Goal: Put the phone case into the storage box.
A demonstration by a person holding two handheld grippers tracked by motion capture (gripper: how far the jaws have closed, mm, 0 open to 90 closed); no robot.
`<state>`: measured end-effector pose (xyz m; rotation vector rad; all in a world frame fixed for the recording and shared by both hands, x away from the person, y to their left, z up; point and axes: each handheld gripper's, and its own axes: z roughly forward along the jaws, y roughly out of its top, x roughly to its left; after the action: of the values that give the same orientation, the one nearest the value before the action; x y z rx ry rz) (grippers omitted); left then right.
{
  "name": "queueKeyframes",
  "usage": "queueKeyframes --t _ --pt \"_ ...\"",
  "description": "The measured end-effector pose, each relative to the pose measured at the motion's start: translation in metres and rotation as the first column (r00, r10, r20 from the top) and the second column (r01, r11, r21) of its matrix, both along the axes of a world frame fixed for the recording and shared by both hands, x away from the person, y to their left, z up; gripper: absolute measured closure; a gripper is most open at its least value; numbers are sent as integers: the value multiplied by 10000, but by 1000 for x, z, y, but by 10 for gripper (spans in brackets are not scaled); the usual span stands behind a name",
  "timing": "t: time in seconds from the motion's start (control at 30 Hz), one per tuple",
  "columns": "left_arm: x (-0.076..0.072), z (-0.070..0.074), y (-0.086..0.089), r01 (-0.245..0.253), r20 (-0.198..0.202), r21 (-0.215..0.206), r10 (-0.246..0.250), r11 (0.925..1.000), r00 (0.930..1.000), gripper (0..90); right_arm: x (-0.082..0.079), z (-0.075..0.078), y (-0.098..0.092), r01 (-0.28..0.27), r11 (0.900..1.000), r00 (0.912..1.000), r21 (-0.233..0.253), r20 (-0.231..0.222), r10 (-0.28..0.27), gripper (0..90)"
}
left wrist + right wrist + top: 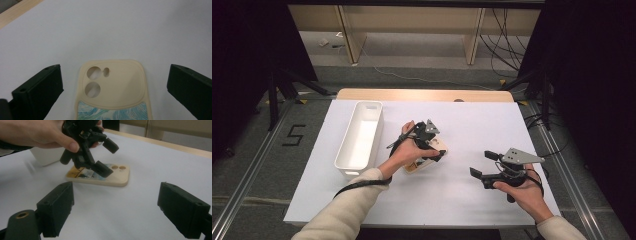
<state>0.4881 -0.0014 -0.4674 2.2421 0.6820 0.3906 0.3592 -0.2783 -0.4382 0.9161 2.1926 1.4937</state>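
A cream phone case [113, 85] with two round camera holes and a blue-green painted back lies flat on the white table sheet [452, 200]. My left gripper [115, 72] hovers just over its camera end, open, one jaw on each side of the case and neither touching it. In the high view the left gripper [438, 146] covers most of the phone case [416, 166] at mid-table. From the right gripper view, the left gripper [108, 158] hangs above the phone case [117, 176]. My right gripper [482, 163] rests open and empty to the right, its jaws [117, 195] pointing at the case.
A long white bin [360, 139] stands empty left of the case; its wall [47, 156] shows behind the left hand. The sheet's wooden table edge [422, 94] runs along the back. Tripod legs and cables sit on the floor beyond.
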Motion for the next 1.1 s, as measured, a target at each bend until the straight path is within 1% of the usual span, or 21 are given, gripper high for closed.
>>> queueKeyframes --t 0.23,0.33,0.43,0.5,0.63,0.87,1.1 --pt "8 -6 -6 -33 -76 231 35 9997 10000 0 0 0 0 3 10000 10000 4 -8 -3 147" --pt "10 -9 -8 11 -132 438 -6 9990 9999 0 0 0 0 -13 10000 10000 -17 -17 13 147" --pt "13 -12 -11 -11 -179 447 19 9990 9998 0 0 0 0 -5 10000 10000 -10 -18 5 147" --pt "14 -14 -12 0 -227 530 12 9986 9997 0 0 0 -1 -5 10000 10000 -11 -21 5 147" --pt "16 -18 -15 23 -181 743 -10 9972 9998 0 0 0 -1 -6 10000 10000 -9 -23 6 147" --pt "19 -20 -16 75 -403 798 -43 9968 9992 0 0 0 -1 8 10000 10000 -3 -44 -8 147" --pt "21 -21 -18 145 -483 852 -104 9963 9988 0 0 -1 -1 -15 10000 10000 -27 -48 15 147"
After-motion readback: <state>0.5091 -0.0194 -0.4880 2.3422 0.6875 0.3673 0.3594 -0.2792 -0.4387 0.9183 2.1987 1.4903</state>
